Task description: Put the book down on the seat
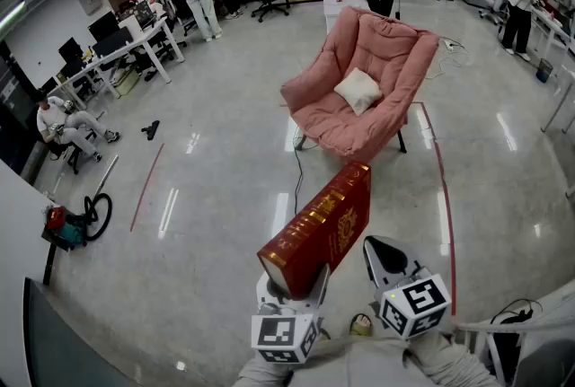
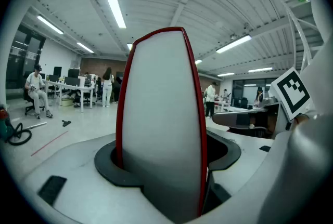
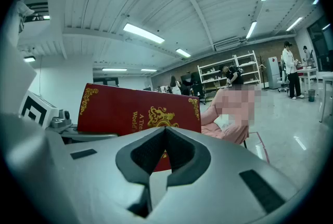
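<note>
**Book in carry, not yet at the seat**

Step in hand: transport. The red book [image 1: 323,228] is in the lower centre of the head view, raised clear of the floor and tilted, its far end pointing up-frame. The pink chair [image 1: 359,80] stands in the upper centre, well apart from it. A white cushion [image 1: 358,91] lies against the chair's back, and the front of the seat pad is bare.

Next move, as judged: bring the book up-frame over the bare front of the seat, lower it until it rests flat, then release.

Left gripper [image 1: 292,286]: jaws clamped on the book's near end. In its own view the pale page edge fills the gap, with the red covers against each jaw.

Right gripper [image 1: 384,255]: jaws brought together with nothing between them. It sits just right of the book, which shows beyond the jaws in its own view.
</note>
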### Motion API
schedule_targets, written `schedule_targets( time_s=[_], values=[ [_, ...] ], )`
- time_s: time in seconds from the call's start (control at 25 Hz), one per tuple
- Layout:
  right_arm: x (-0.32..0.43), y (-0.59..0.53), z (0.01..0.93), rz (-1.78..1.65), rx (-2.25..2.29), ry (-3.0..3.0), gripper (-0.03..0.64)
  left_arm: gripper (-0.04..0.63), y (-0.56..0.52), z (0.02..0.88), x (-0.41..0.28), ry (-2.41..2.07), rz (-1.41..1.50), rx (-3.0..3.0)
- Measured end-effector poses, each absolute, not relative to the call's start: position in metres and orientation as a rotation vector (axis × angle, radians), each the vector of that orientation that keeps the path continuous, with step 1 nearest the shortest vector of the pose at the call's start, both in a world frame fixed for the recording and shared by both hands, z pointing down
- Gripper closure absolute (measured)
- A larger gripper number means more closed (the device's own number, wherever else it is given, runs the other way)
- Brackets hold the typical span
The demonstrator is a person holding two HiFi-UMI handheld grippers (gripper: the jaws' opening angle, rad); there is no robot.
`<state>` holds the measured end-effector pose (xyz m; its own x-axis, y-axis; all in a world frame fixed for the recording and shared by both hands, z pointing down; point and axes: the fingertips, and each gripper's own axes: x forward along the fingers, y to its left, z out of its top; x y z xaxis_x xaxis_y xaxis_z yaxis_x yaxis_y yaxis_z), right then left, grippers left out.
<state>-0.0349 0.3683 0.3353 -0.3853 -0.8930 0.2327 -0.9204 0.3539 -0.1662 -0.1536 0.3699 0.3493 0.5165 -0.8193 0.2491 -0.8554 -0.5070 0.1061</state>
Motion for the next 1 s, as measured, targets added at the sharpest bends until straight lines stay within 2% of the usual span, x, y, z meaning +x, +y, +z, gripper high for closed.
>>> schedule_targets(
  time_s=[0.48, 1.0],
  values=[
    [-0.040, 0.392, 0.337, 0.355, 1.638, -2.502, 0.612, 0.258, 0.393, 0.344, -0.144, -1.440, 0.215, 2.564],
    [-0.005, 0.382, 0.341, 0.387, 1.637, -2.526, 0.612, 0.258, 0.372, 0.340, -0.118, -1.486, 0.215, 2.556]
  ],
)
